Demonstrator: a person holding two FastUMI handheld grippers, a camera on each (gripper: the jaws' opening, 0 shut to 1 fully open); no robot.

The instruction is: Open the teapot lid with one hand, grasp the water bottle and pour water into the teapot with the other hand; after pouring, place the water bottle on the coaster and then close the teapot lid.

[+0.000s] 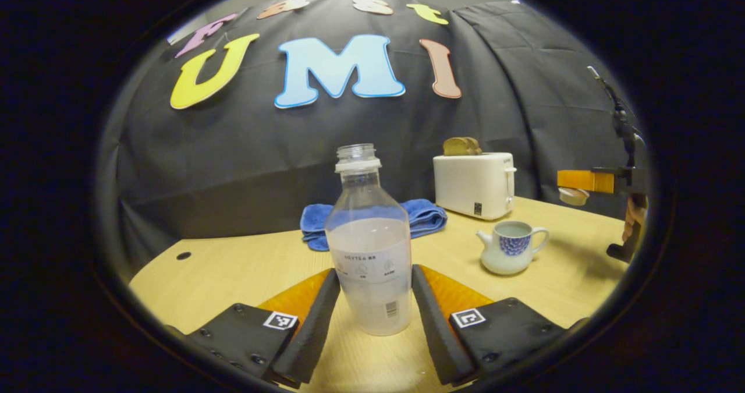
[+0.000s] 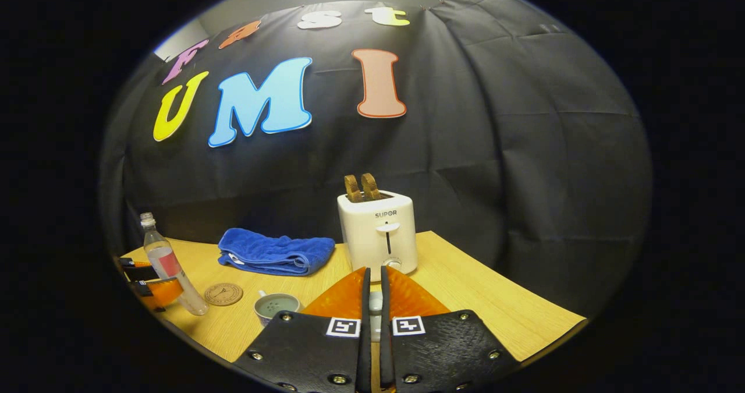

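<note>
The water bottle stands upright on the table, its long axis vertical and its open mouth at 12 o'clock, with no cap on it. It is about half full of cloudy liquid. The left gripper is open around it; whether its fingers touch the bottle cannot be told. At 3 o'clock from the bottle sits the teapot, lid off, spout toward the bottle, holding water. The right gripper is nearly closed on the small lid, which is mostly hidden between its fingers. In the right gripper view a round coaster lies just beside the bottle. Behind are a blue towel and a toaster with two bread slices in its slots.
</note>
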